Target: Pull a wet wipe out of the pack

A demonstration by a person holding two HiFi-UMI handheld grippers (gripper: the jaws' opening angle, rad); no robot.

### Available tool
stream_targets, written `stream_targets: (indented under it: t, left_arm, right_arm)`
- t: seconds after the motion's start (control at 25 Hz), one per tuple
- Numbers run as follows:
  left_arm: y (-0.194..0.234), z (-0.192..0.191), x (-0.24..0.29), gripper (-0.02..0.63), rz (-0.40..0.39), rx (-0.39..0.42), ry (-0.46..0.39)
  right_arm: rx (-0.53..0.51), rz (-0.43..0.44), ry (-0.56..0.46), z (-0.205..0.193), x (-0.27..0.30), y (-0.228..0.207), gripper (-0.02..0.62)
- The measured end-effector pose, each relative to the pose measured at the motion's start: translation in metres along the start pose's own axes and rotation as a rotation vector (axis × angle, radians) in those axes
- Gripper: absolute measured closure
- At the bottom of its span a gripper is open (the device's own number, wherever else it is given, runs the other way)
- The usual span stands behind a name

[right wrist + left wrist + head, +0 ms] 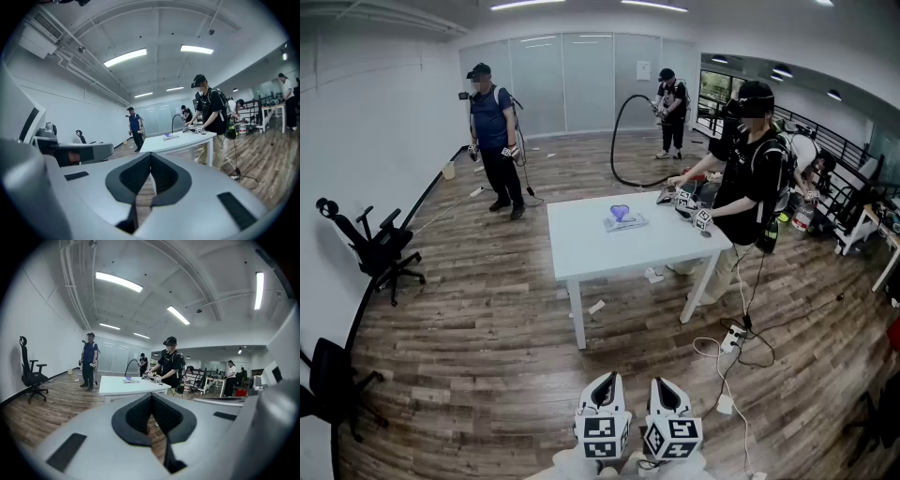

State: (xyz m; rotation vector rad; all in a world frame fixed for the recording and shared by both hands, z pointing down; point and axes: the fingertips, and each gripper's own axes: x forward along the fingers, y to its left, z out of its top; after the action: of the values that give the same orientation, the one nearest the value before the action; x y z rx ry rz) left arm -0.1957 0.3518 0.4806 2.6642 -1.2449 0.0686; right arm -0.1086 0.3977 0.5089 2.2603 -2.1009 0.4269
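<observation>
Pack [628, 223] well apart from right gripper [664, 384]

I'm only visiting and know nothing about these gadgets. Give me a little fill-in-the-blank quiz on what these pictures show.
1. The pack lies on a table whose colour is ____.
2. A wipe of ____ colour sticks up from the pack.
3. The left gripper and right gripper both have their jaws ____.
4. The floor is laid with planks of ____.

Missing words: white; purple; shut; wood.
</observation>
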Motion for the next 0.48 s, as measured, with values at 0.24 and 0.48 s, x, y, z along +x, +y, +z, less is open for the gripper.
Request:
stream_targets:
  t: [0.24, 0.48]
  left_arm:
    - [0.015, -0.002, 0.009, 0.611, 0.005, -0.001, 0.008]
    - [0.024, -0.004, 0.024, 0.611, 0.011, -0.001, 0.012]
  right_arm:
    - [-0.003, -0.023, 0.014, -0.001, 0.015, -0.002, 0.586]
    - [0.002, -0.017, 0.019, -0.001, 0.034, -0.004, 0.586]
